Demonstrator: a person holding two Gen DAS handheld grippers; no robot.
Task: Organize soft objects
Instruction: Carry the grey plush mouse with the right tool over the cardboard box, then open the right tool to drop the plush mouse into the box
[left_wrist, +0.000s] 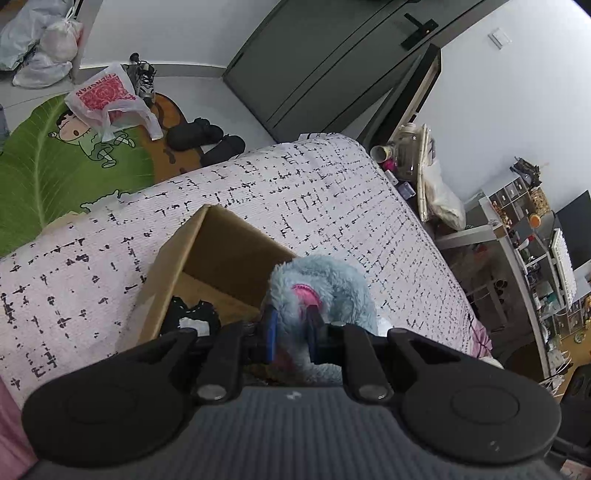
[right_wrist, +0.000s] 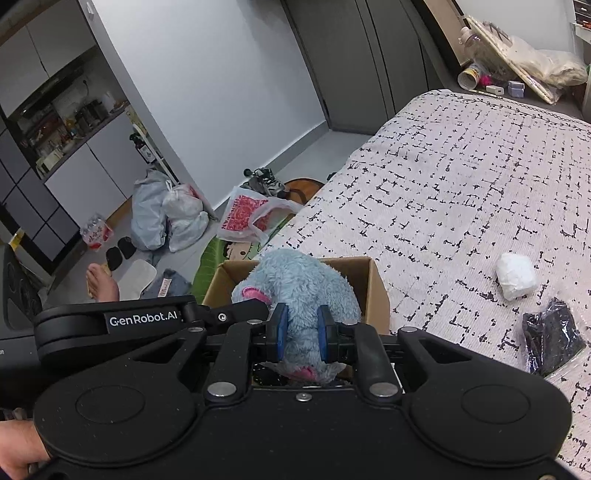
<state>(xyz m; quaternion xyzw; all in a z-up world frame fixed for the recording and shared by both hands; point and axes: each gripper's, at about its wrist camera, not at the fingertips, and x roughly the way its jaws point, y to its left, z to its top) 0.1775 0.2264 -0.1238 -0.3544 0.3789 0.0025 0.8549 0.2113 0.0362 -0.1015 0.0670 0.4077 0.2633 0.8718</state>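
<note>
An open brown cardboard box (right_wrist: 373, 284) sits on the white bedspread with black broken-line checks (right_wrist: 461, 184), and everything here is placed against it. A fluffy pale-blue plush toy with pink patches (right_wrist: 299, 284) hangs over the box's open top, gripped from both sides. The left gripper (left_wrist: 291, 332) has its blue-padded fingers (left_wrist: 271, 334) pinched tight into the fur, and the right gripper (right_wrist: 301, 330) is likewise clamped on the toy's lower part. Something black with a white patch (left_wrist: 192, 314) lies inside the box. On the bedspread right of the box rest a crumpled white bundle (right_wrist: 515, 275) and, nearer the camera, a dark item in clear plastic wrap (right_wrist: 552, 338).
</note>
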